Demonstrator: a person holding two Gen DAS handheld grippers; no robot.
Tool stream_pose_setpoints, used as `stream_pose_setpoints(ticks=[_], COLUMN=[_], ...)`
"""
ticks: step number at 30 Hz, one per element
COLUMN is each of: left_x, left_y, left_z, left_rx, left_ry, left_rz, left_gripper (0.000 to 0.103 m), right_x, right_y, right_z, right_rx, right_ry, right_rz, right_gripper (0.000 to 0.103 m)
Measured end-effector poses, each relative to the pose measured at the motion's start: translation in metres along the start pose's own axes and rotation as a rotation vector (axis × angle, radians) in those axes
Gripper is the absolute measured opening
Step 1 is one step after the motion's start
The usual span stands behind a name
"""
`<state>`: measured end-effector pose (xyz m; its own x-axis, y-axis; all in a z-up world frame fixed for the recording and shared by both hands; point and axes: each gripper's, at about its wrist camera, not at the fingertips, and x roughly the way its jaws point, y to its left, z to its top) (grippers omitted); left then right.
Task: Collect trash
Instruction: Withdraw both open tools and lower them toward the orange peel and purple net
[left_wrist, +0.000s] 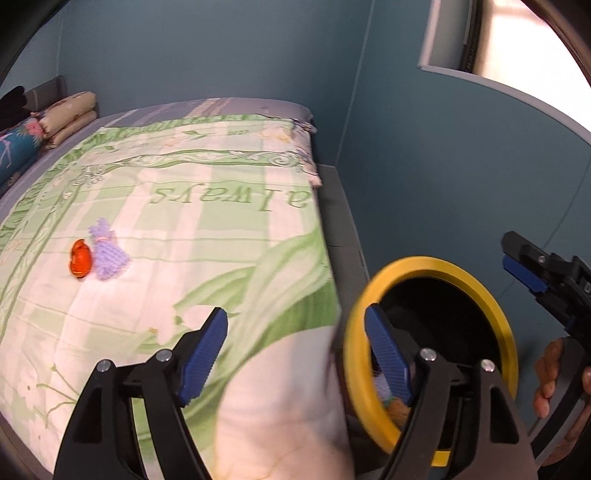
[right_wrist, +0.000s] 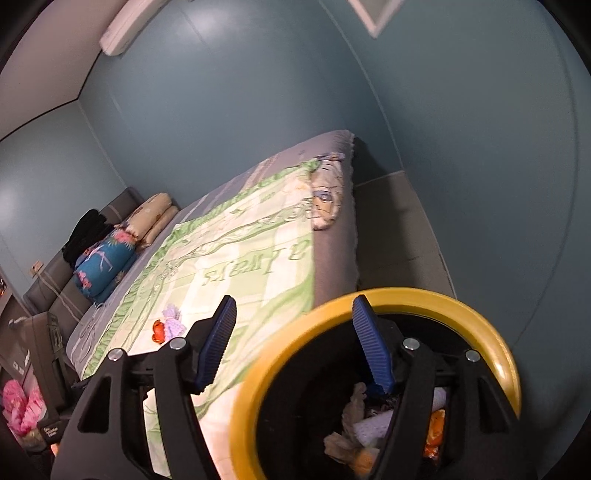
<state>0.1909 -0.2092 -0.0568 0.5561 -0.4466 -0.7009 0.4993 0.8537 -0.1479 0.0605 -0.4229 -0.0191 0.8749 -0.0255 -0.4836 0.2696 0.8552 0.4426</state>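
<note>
A crumpled orange wrapper (left_wrist: 80, 257) and a purple knitted piece (left_wrist: 108, 251) lie side by side on the green and white quilt (left_wrist: 207, 229); both also show in the right wrist view, wrapper (right_wrist: 159, 331) and purple piece (right_wrist: 173, 322). A black bin with a yellow rim (left_wrist: 506, 332) stands by the bed's corner; in the right wrist view the rim (right_wrist: 406, 295) frames several pieces of trash (right_wrist: 354, 424) inside. My left gripper (left_wrist: 295, 350) is open and empty over the bed's edge. My right gripper (right_wrist: 293, 341) is open and empty above the bin, and shows at the right of the left wrist view (left_wrist: 532, 266).
Folded bedding (left_wrist: 70, 114) and a blue flowered bolster (left_wrist: 18, 147) lie at the head of the bed. A teal wall (left_wrist: 424, 166) runs close along the bed's right side, with a narrow grey floor strip (right_wrist: 395, 229) between. Dark furniture (right_wrist: 33, 350) stands left of the bed.
</note>
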Motion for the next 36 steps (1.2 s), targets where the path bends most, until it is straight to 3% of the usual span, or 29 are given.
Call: stream_pose_setpoints(ticks=[8,20,29,36], left_x=[-0.010,-0.007,0.024,0.062], left_y=[0.077,0.218,0.297,0.333], left_z=[0.009,0.016,0.023,0.034], left_rx=[-0.091,-0.283,-0.355,-0.396], left_ry=[-0.033,-0.047,-0.006,0.027], left_rz=[0.100,0.250,0.340,0.315], left_gripper=[0.075,0.075,0.075,0.075], right_x=[0.030,0.114,0.194,0.255], right_y=[0.066,0.173,0.239,0.260], right_z=[0.002,-0.010,-0.039,-0.067], right_rx=[-0.120,-0.310,-0.426,-0.461], right_ry=[0.026,0.105,0.260,0.393], right_rz=[0.103,0.223,0.301,0.303], right_gripper=[0.067,0.068,0.068,0.068])
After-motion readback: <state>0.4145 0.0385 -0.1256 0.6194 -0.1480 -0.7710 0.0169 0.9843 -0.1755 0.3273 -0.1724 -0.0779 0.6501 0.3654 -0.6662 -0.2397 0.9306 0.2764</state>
